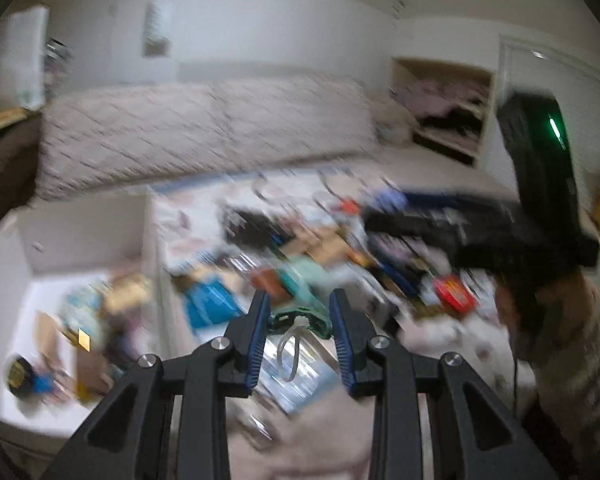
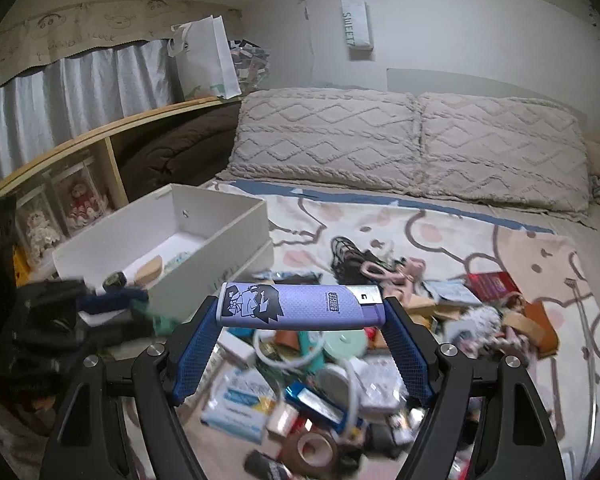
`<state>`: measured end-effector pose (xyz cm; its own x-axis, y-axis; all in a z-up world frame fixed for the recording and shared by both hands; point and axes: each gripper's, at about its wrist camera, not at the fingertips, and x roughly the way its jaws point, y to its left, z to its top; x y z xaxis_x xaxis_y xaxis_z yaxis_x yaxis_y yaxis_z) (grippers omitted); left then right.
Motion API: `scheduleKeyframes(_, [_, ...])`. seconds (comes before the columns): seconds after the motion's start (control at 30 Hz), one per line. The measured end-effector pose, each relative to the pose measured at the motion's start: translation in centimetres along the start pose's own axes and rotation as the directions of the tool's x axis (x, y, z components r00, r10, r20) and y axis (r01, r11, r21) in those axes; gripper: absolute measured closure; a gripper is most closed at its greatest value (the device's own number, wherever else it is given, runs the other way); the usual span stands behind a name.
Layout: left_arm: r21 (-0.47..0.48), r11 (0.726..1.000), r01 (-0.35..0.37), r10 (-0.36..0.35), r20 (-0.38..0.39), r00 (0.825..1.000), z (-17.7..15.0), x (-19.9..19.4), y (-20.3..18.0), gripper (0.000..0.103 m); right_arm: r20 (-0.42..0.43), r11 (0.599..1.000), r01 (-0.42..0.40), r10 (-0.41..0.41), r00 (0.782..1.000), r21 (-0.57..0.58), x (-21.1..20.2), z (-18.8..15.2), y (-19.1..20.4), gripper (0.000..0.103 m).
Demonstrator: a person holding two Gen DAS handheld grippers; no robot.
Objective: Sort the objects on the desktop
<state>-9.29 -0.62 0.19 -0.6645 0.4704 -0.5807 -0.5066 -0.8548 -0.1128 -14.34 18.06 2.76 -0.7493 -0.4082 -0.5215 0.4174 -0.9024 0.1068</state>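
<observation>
- The right tool (image 2: 300, 312) is clamped on a purple lighter (image 2: 296, 306), held crosswise between its blue pads, metal cap toward the right pad.
- The left tool (image 1: 300, 316) grips a small green item (image 1: 300, 318) with a white tie hanging from it; the picture is blurred, so what the item is stays unclear.
- Both hover above a pile of small objects (image 2: 320, 380) scattered on the patterned bed cover (image 2: 440, 232).
- A white box (image 2: 204, 240) sits on the bed left of the pile, with a few things already inside.
- Two beige pillows (image 2: 412, 140) lie at the head of the bed.
</observation>
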Motion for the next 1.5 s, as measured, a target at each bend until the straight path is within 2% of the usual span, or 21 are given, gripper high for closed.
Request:
scheduleKeyframes(0.07, [0.023, 0.997, 0.070, -0.068, -0.074, 0.995, -1.7, 1.0, -1.5, 0.072, -0.015, 1.000, 0.004, -0.004, 1.000, 0.000, -0.5, -0.7, -0.4, 0.023])
scheduleKeyframes(0.17, [0.051, 0.988, 0.144, -0.132, -0.186, 0.974, -4.2, 2.5, -3.5, 0.072, -0.024, 1.000, 0.011, -0.011, 1.000, -0.001, -1.0, -1.3, -1.0, 0.023])
scheduleKeyframes(0.33, [0.072, 0.980, 0.186, -0.156, -0.305, 0.940, -7.0, 3.9, -4.8, 0.072, -0.019, 1.000, 0.006, -0.005, 1.000, 0.009, -1.4, -1.6, -1.4, 0.023])
scheduleKeyframes(0.43, [0.078, 0.979, 0.190, -0.154, -0.337, 0.929, -7.8, 4.4, -4.9, 0.072, -0.019, 1.000, -0.003, 0.003, 1.000, 0.010, -1.4, -1.7, -1.3, 0.023])
scheduleKeyframes(0.6, [0.080, 0.980, 0.181, -0.142, -0.353, 0.925, -8.5, 4.9, -4.8, 0.072, -0.019, 1.000, -0.021, 0.021, 1.000, 0.011, -1.1, -1.9, -1.1, 0.023])
scheduleKeyframes(0.7, [0.076, 0.981, 0.177, -0.140, -0.352, 0.926, -8.7, 4.7, -4.7, 0.072, -0.028, 1.000, -0.028, 0.028, 0.999, 0.008, -0.9, -2.1, -0.9, 0.023])
scheduleKeyframes(0.8, [0.080, 0.984, 0.157, -0.122, -0.336, 0.934, -8.5, 4.2, -4.6, 0.071, -0.033, 1.000, -0.027, 0.027, 0.999, 0.004, -0.8, -2.3, -0.8, 0.023])
scheduleKeyframes(0.87, [0.073, 0.987, 0.143, -0.110, -0.341, 0.934, -8.4, 4.0, -4.4, 0.044, -0.034, 1.000, -0.028, 0.028, 0.999, 0.008, -0.8, -2.3, -1.0, 0.023])
scheduleKeyframes(0.9, [0.075, 0.989, 0.124, -0.092, -0.336, 0.937, -8.4, 3.8, -4.3, 0.023, -0.035, 1.000, -0.029, 0.029, 0.999, 0.011, -0.7, -2.4, -1.0, 0.023])
scheduleKeyframes(0.93, [0.084, 0.990, 0.112, -0.079, -0.328, 0.941, -8.4, 3.4, -4.3, 0.018, -0.035, 0.999, -0.030, 0.030, 0.999, 0.012, -0.8, -2.4, -1.0, 0.023])
scheduleKeyframes(1.07, [0.109, 0.988, 0.108, -0.065, -0.342, 0.938, -8.7, 2.8, -4.8, 0.020, -0.034, 0.999, -0.032, 0.033, 0.999, 0.010, -0.7, -2.5, -1.0, 0.023])
scheduleKeyframes(1.13, [0.123, 0.986, 0.113, -0.060, -0.366, 0.929, -9.1, 2.8, -5.2, 0.047, -0.035, 0.999, -0.035, 0.035, 0.999, 0.011, -0.7, -2.6, -0.9, 0.023])
scheduleKeyframes(1.23, [0.143, 0.983, 0.116, -0.047, -0.410, 0.911, -9.7, 3.0, -5.8, 0.062, -0.035, 0.999, -0.039, 0.040, 0.999, 0.017, -0.7, -2.8, -0.9, 0.023])
scheduleKeyframes(1.37, [0.190, 0.977, 0.096, -0.004, -0.436, 0.900, -10.1, 2.8, -6.4, 0.064, -0.034, 0.999, -0.037, 0.037, 0.999, 0.019, -0.9, -3.1, -1.2, 0.023])
scheduleKeyframes(1.5, [0.268, 0.963, 0.035, 0.096, -0.458, 0.884, -10.2, 2.5, -5.7, 0.064, -0.035, 0.999, -0.032, 0.033, 0.999, 0.020, -1.2, -3.3, -1.5, 0.023])
